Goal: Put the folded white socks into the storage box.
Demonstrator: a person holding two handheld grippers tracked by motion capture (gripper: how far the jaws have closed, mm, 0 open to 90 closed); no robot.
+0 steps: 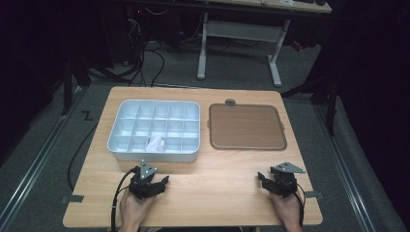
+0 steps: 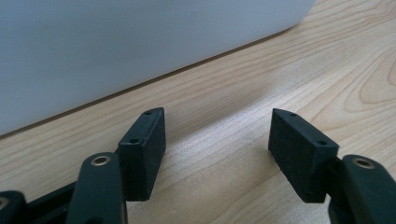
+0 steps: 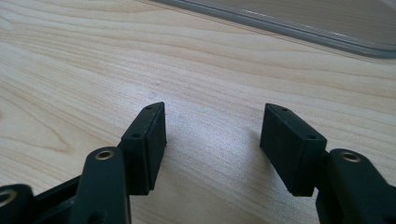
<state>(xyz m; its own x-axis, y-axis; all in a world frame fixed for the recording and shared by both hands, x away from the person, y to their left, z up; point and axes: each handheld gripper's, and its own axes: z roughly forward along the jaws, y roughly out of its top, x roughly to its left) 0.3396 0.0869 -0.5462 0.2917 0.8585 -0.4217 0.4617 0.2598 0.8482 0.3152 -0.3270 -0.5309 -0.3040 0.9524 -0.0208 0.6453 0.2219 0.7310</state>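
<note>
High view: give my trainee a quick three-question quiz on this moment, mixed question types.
1. True or false: the left tool is clamped on the white item.
2. Which lies right of the compartment tray? A) a brown lid B) a bowl C) a bottle
3. Fill in: the right tool rests on the wooden ____.

Key
1. False: its jaws stand open over bare table, and the white item sits in a compartment of the tray's near row.
2. A
3. table
</note>
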